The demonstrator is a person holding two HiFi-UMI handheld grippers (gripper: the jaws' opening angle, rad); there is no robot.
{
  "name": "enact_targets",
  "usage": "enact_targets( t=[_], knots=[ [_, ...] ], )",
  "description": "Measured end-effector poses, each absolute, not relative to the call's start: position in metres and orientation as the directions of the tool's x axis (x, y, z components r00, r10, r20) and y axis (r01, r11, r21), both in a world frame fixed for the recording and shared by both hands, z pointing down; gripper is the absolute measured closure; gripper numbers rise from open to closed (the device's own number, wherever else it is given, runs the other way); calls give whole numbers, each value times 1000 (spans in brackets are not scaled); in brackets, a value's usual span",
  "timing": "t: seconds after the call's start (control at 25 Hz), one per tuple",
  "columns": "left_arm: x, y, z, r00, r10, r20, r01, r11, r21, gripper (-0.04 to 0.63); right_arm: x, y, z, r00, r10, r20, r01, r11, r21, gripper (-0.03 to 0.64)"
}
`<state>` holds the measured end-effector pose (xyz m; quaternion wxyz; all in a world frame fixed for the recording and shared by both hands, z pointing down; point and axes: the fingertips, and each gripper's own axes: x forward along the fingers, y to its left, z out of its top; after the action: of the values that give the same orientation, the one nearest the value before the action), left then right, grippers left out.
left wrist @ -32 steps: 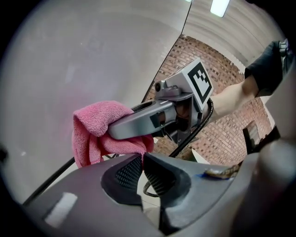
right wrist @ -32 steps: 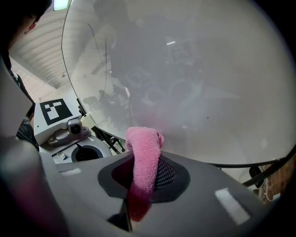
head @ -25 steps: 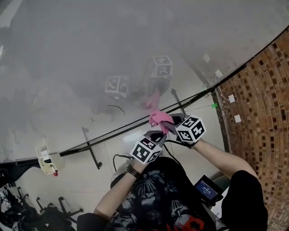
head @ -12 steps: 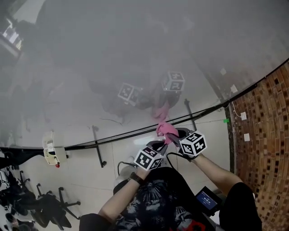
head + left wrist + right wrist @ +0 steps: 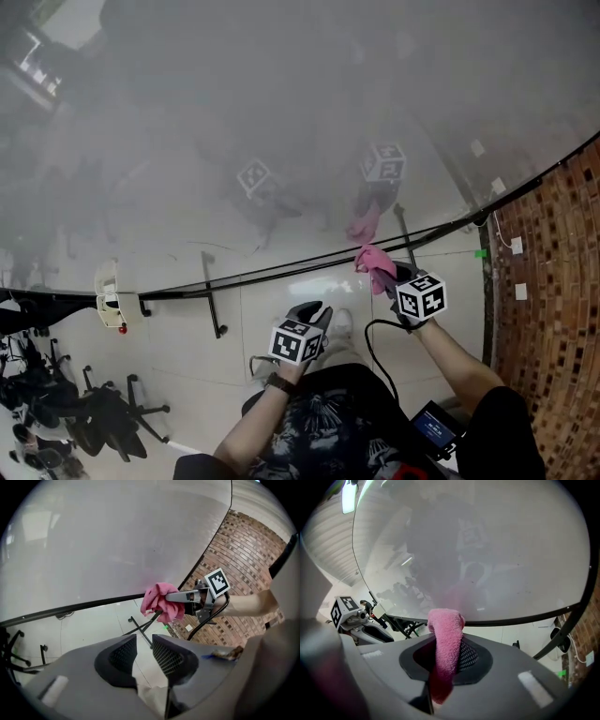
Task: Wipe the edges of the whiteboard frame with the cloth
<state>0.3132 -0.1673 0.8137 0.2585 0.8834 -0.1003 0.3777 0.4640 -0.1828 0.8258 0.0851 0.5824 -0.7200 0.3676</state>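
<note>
The whiteboard (image 5: 281,112) is a large grey glossy panel with a thin black frame (image 5: 281,272) along its lower edge. My right gripper (image 5: 382,270) is shut on a pink cloth (image 5: 373,259), which it holds right at that lower edge; contact is not clear. In the right gripper view the cloth (image 5: 446,639) stands up between the jaws of the right gripper (image 5: 447,651), below the frame (image 5: 525,617). My left gripper (image 5: 314,311) hangs lower and to the left. Its jaws have just been opening and hold nothing. The left gripper (image 5: 144,648) looks at the cloth (image 5: 157,602) from apart.
A small white holder (image 5: 106,302) hangs on the frame at the left. Black stand legs (image 5: 214,305) reach over the pale tiled floor. Office chairs (image 5: 84,412) crowd the lower left. A brick wall (image 5: 553,281) closes the right side. A small screen (image 5: 433,422) sits by the person's right arm.
The left gripper has let go of the cloth, opened, and dropped down and left. The right gripper has carried the cloth to the right along the lower frame edge.
</note>
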Motion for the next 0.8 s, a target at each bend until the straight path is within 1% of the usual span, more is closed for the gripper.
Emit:
enact_targets(
  t=[0.04,0.12,0.4,0.52,0.8],
  knots=[
    [311,-166,811,701,6,714,-379,-844,380,505,469,-181,828,-295,-779,553,-904,40,-426,561],
    [309,-161,805,720,0,693,-372,-844,387,592,483,-178,831,-260,-789,556,-911,10,-411,560],
    [311,-129,809,729,35,683,-323,-863,389,592,536,-159,837,-105,-815,570,-945,-96,-312,560],
    [305,-117,807,741,40,670,-310,-865,395,592,549,-147,839,-59,-818,572,-945,-139,-296,560],
    [304,-96,816,745,95,660,-262,-869,420,594,574,-128,843,45,-825,564,-932,-238,-274,560]
  ],
)
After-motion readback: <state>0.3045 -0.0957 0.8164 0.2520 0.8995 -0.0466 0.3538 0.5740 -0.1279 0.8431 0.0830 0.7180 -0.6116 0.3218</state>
